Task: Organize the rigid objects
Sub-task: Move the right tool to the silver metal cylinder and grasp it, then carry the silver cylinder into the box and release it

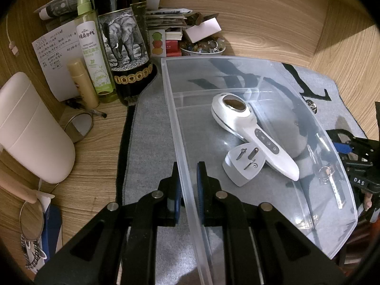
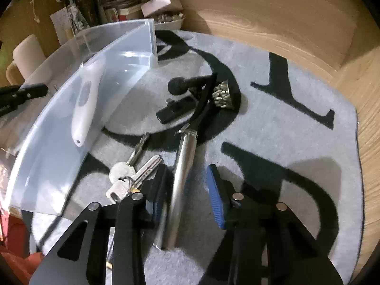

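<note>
left gripper (image 1: 187, 190): pinched on the near wall of the clear plastic bin (image 1: 175, 118), one blue pad on each side of the wall, pads pressed close.
right gripper (image 2: 187, 190): pointed down at the mat, jaws astride the metal handle of the wire brush (image 2: 182, 178); left pad against the handle, a gap visible between the handle and the right blue pad; no full pinch seen.
wire brush: lying on the mat, shiny tube handle toward the camera, black neck curving up to a bristle head (image 2: 220, 95) further off.
keys (image 2: 133, 166): small bunch on a ring, on the mat just left of the brush handle, touching the left finger of the right gripper.
black clip-on microphone (image 2: 182, 85): on the mat beyond the keys, foam head up-left, beside the brush neck.
small black stick (image 2: 175, 110): flat on the mat just below the microphone.
bin contents: white handheld device (image 1: 251, 133) lying diagonally, white plug adapter (image 1: 244, 163) prongs up beside its handle.
grey mat (image 2: 296, 142): black lettering, under bin and loose items.
wooden desk (image 1: 95, 147): under the mat.
left of bin: dark bottle with elephant label (image 1: 123, 38), green spray bottle (image 1: 92, 54), beige tube (image 1: 82, 83), white rounded container (image 1: 33, 128), handwritten note (image 1: 54, 54).
behind bin: bowl of beads (image 1: 204, 47), stacked papers.
</note>
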Tool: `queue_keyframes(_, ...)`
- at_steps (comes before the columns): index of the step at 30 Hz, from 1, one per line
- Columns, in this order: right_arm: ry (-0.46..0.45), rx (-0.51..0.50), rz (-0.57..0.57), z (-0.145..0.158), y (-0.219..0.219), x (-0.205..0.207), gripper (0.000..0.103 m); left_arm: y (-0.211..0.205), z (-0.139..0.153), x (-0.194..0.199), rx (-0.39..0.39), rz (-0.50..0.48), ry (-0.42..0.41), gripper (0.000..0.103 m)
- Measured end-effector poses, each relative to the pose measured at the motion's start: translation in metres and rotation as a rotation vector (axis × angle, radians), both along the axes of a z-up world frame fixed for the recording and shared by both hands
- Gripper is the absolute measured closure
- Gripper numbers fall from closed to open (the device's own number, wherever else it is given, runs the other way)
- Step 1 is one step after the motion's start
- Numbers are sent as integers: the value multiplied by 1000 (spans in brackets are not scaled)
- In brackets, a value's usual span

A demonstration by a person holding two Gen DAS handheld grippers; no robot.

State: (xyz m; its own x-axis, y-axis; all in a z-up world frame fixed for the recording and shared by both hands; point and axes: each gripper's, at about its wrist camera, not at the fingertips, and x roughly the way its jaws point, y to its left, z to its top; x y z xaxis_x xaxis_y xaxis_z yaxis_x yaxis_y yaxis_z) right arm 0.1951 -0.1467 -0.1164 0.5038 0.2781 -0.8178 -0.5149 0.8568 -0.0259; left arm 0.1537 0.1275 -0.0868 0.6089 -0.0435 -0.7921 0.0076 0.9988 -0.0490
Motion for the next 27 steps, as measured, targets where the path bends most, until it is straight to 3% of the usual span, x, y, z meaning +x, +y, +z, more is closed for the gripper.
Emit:
queue_keyframes(2, 4, 21, -12, 2, -3, 2, 88, 1, 0, 0, 0, -1, 1, 92)
queue_keyframes(3, 4, 29, -22, 3, -6, 3, 89, 0, 0, 0, 1, 0, 0, 92)
queue_keyframes(12, -60, 66, -42, 24, -10, 2, 89, 0, 0, 0, 1, 1, 1, 92)
queue_keyframes(27, -283, 163, 15, 108, 7, -16, 89, 1, 0, -1, 5, -2, 3, 92)
